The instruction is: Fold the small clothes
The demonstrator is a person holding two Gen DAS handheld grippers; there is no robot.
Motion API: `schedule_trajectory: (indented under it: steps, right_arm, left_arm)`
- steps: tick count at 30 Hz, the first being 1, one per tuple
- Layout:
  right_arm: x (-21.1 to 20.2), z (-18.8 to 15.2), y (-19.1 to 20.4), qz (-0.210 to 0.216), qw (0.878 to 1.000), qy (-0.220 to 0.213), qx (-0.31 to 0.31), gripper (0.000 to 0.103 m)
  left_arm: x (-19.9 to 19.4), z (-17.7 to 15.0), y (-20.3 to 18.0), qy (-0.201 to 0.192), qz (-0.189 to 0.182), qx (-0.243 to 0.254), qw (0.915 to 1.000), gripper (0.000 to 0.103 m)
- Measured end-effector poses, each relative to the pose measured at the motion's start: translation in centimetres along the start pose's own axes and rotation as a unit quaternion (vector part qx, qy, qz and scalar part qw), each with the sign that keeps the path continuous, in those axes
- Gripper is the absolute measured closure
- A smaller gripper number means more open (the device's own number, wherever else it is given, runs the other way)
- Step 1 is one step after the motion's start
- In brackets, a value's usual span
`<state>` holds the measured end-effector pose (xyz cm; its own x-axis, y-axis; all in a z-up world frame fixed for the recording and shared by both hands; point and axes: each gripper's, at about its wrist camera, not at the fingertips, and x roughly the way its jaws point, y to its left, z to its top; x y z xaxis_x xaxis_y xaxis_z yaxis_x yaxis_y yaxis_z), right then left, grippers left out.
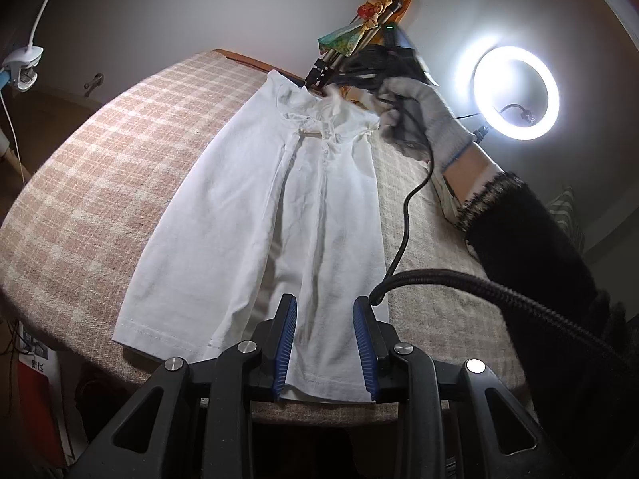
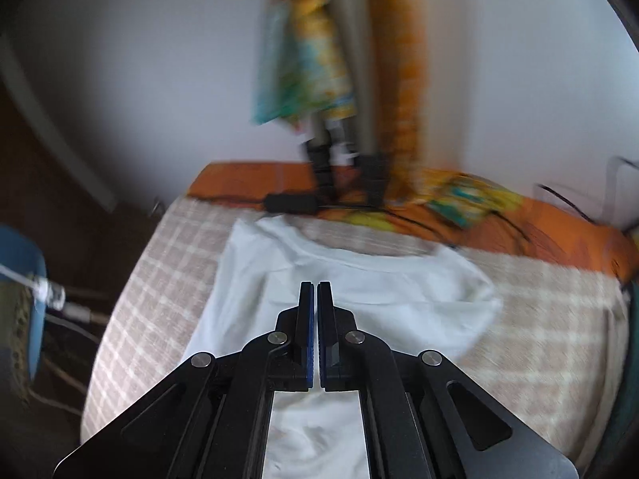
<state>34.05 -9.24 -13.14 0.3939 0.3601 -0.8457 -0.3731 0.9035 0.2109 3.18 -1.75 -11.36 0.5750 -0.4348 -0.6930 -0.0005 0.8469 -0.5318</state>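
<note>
Left gripper jaws wide over white shirt hem; right gripper jaws closed, empty.

A small white shirt lies flat on the checked counter, folded lengthwise with long creases down its middle. Its hem sits between the spread fingers of the left claw, while its bunched neckline lies at the far end, just ahead of the right claw.
</note>
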Motion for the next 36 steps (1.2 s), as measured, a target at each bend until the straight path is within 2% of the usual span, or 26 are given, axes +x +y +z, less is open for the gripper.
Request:
schedule_trajectory:
  steps: [1,2,4,7,8,10,11,15,19,21,22,24,26,27,28,31,32,33,36]
  right_arm:
    - [1.4,0.1,1.1,0.007,1.0,0.019,-0.02,0.101]
    - [1.9,0.0,1.8,0.003,0.999,0.028,-0.032,0.092]
    - [1.6,-0.3,2.1,0.009,0.999,0.023,-0.041,0.088]
    - [-1.8,-0.8,-1.1,0.037,0.999,-0.026,0.0,0.086]
    - [-2.8,-1.1,-2.8,0.029,0.998,-0.042,0.023,0.083]
    - [-4.0,-2.0,-6.3,-0.017,0.996,-0.054,0.067,0.082]
    - [-4.2,-2.6,-8.0,-0.03,0.995,-0.051,0.086,0.081]
    - [-4.7,-6.7,-11.7,-0.026,0.99,-0.033,0.133,0.081]
    - [-5.1,-9.4,-11.8,-0.007,0.991,-0.01,0.134,0.079]
    - [-4.6,-10.4,-10.9,0.012,0.991,0.011,0.134,0.071]
    - [-4.5,-10.8,-10.1,0.017,0.991,0.016,0.132,0.07]
    - [-3.8,-11.5,-8.7,0.023,0.992,0.021,0.119,0.07]
    - [-2.7,-12.0,-7.6,0.008,0.994,0.026,0.105,0.072]
    - [-2.1,-12.1,-7.2,-0.011,0.995,0.032,0.097,0.094]
    - [-1.7,-12.2,-7.2,-0.035,0.994,0.037,0.097,0.101]
    - [-2.5,-12.8,-8.5,-0.047,0.989,0.039,0.138,0.103]
    - [-2.8,-12.8,-8.7,-0.076,0.986,0.044,0.139,0.103]
    - [-3.3,-12.7,-8.8,-0.09,0.987,0.039,0.129,0.097]
    - [-5.2,-11.9,-9.8,-0.064,0.988,-0.009,0.138,0.095]
  left_arm:
    - [0.0,0.0,0.0,0.001,0.001,0.0,1.0,0.075]
    - [0.0,0.0,0.1,0.001,0.001,-0.001,1.0,0.075]
    - [-0.2,0.1,0.2,0.0,0.001,-0.001,1.0,0.075]
    - [-0.6,0.0,0.4,-0.006,0.005,0.0,1.0,0.075]
    - [-0.6,0.1,0.5,-0.007,0.005,-0.002,1.0,0.075]
    - [-0.7,0.1,0.6,-0.007,0.004,-0.005,1.0,0.075]
    - [-0.7,0.1,0.5,-0.008,0.006,-0.002,1.0,0.075]
    - [-0.7,-0.2,-0.1,-0.009,0.018,0.023,0.9995,0.075]
    - [-1.2,-0.5,-0.2,-0.02,0.021,0.026,0.9992,0.075]
    - [-1.6,-0.5,-0.5,-0.03,0.022,0.032,0.9988,0.075]
    - [-1.7,-0.5,-0.8,-0.036,0.026,0.04,0.9982,0.075]
    - [-1.8,-0.7,-1.3,-0.045,0.034,0.055,0.9969,0.075]
    - [-1.8,-0.8,-1.2,-0.043,0.035,0.056,0.9969,0.075]
    - [-1.7,-0.9,-1.2,-0.04,0.036,0.054,0.9971,0.075]
    - [-1.7,-0.9,-1.0,-0.038,0.035,0.051,0.9974,0.075]
    - [-1.8,-0.8,-0.6,-0.035,0.035,0.046,0.9977,0.075]
    - [-1.8,-0.7,-0.4,-0.033,0.033,0.042,0.998,0.075]
    - [-1.8,-0.7,-0.2,-0.03,0.03,0.038,0.9984,0.075]
    - [-1.5,-0.5,0.1,-0.021,0.023,0.026,0.9992,0.075]
